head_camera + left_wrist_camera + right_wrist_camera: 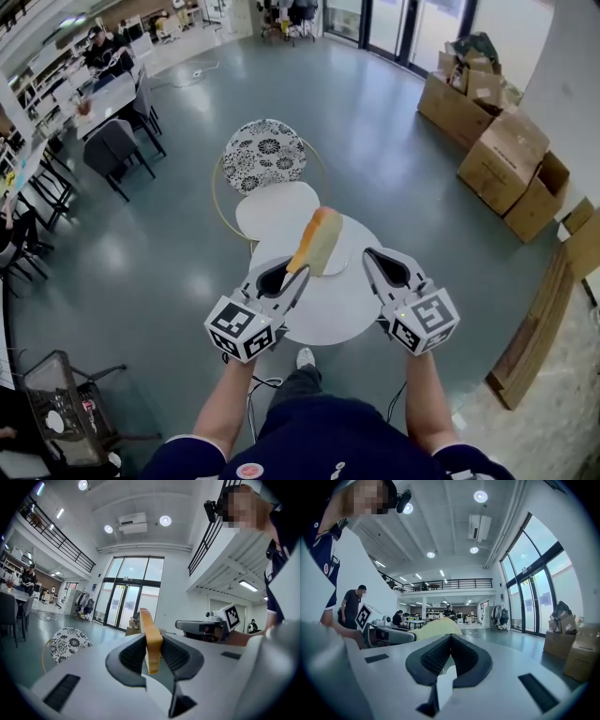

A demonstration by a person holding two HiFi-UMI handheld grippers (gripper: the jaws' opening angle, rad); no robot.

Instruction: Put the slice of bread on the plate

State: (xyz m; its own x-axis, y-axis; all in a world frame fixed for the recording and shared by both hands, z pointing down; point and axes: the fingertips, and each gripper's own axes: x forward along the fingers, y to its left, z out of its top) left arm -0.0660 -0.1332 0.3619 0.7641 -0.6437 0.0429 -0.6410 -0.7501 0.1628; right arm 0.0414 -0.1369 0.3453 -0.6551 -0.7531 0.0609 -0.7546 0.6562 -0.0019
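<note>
Nearest me, left gripper [286, 275] clamps the bread [317, 240], right gripper [371, 256] has jaws together, over a white table [328, 314]; I see boxes [502, 159] far right.

The lower end of the slice of bread [317, 239] disappears between the pads of the left claw [286, 277]. The slice also covers much of the plate [337, 265] behind it on the round white bench [328, 309], parts of whose near edge are masked by both claws. In the left gripper view the bread shows edge-on only, its faces out of sight. Seen from the right claw [450, 641], the slice is half hidden behind the jaws. Cardboard boxes [511, 159] run off the head view's right edge, and distant seated people [98, 52] are too small to make out.
</note>
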